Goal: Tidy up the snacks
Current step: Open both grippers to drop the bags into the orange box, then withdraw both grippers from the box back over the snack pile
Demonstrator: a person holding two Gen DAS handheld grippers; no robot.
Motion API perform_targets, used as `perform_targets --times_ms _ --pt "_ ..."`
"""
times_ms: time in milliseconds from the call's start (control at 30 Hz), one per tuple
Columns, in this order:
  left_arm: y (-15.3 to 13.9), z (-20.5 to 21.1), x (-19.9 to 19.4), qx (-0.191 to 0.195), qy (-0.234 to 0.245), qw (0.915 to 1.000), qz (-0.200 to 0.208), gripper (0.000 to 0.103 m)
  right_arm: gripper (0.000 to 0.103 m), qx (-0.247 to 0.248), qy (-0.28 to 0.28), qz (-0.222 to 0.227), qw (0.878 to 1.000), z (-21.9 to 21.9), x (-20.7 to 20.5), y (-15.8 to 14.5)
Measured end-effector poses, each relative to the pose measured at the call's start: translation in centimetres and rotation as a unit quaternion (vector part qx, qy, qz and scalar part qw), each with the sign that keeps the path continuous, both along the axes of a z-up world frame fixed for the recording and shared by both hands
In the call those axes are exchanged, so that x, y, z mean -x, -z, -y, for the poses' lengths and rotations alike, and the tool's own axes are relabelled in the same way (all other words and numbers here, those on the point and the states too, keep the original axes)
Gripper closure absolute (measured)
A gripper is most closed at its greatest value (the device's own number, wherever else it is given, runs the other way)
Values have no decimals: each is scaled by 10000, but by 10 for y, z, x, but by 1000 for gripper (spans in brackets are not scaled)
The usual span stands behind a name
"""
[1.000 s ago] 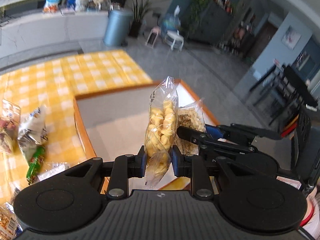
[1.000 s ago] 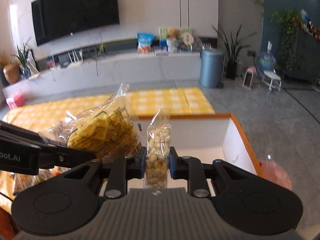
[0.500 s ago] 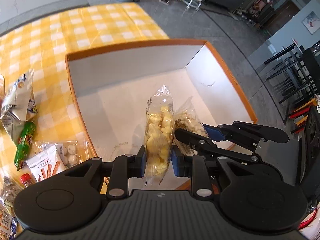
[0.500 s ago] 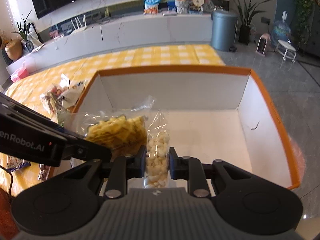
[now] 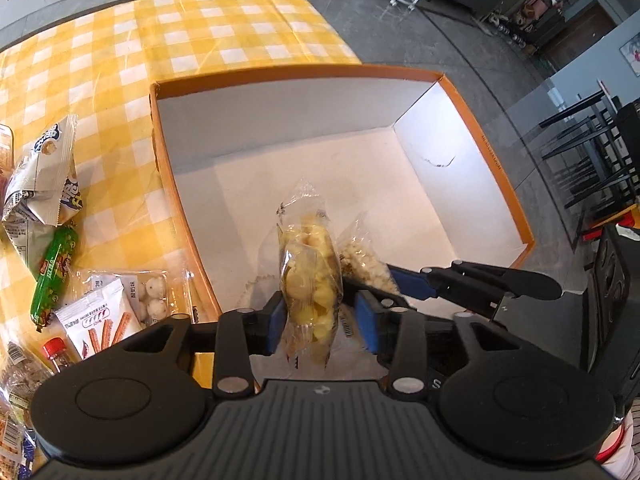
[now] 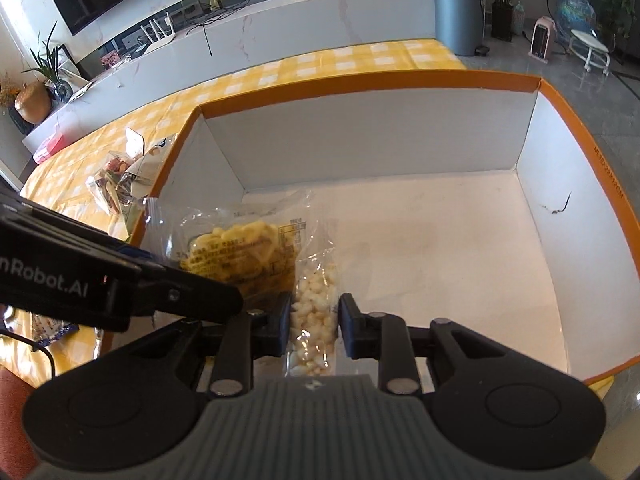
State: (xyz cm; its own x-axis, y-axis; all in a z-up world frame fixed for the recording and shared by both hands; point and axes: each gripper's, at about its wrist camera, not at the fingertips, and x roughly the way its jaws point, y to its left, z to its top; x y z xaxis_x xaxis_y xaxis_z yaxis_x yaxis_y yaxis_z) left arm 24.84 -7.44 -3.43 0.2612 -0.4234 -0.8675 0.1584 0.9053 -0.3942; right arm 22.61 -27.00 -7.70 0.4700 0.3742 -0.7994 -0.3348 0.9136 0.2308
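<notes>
An open box with an orange rim (image 5: pixel 496 160) and white inside sits on the yellow checked tablecloth (image 5: pixel 120 40). My left gripper (image 5: pixel 318 314) has parted its jaws; the clear bag of yellow puffs (image 5: pixel 310 276) hangs loosely between them, touching the left pad, over the box's near side. My right gripper (image 6: pixel 314 322) holds a clear bag of white puffs (image 6: pixel 314 316) between slightly parted pads over the box floor. The white bag also shows in the left wrist view (image 5: pixel 366 268), the yellow bag in the right wrist view (image 6: pixel 240 256).
Loose snacks lie left of the box: a white chip bag (image 5: pixel 44 176), a green sausage stick (image 5: pixel 54 276), a red-striped packet (image 5: pixel 100 324), a small red-capped bottle (image 5: pixel 56 354). More packets show in the right wrist view (image 6: pixel 116 184). The floor drops off beyond the box's right wall.
Both grippers have tilted down and lowered into the box with their bags. The left jaws have widened, loosening the yellow bag; the right jaws have eased slightly.
</notes>
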Motion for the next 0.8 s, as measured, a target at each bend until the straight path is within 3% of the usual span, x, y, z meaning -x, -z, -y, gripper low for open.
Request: perform_targets --times_ms 33,133,267,333,400,533,800 --pt "-1 -2 1 10 -29 10000 21 44 76 -3 -9 -20 10000 0 0 -1" --pt "-8 -4 5 42 -70 9999 119 43 74 32 -57 6 10000 -4 4 -7" --pt "-21 -9 13 -25 -60 9994 336 32 57 110 -51 69 9999 -6 10 -15" --pt "-28 -13 18 91 -11 9989 466 25 52 123 -43 112 9999 -7 13 -20" --pt "-37 -16 25 120 26 9978 659 25 50 177 -55 213 9996 -7 17 -27" --pt "-57 -26 41 145 68 9939 1090 21 35 404 -36 669 9969 -16 32 -43" --pt "-94 -49 86 -50 49 9768 2142 17 26 384 13 1792 9831 -30 75 -77"
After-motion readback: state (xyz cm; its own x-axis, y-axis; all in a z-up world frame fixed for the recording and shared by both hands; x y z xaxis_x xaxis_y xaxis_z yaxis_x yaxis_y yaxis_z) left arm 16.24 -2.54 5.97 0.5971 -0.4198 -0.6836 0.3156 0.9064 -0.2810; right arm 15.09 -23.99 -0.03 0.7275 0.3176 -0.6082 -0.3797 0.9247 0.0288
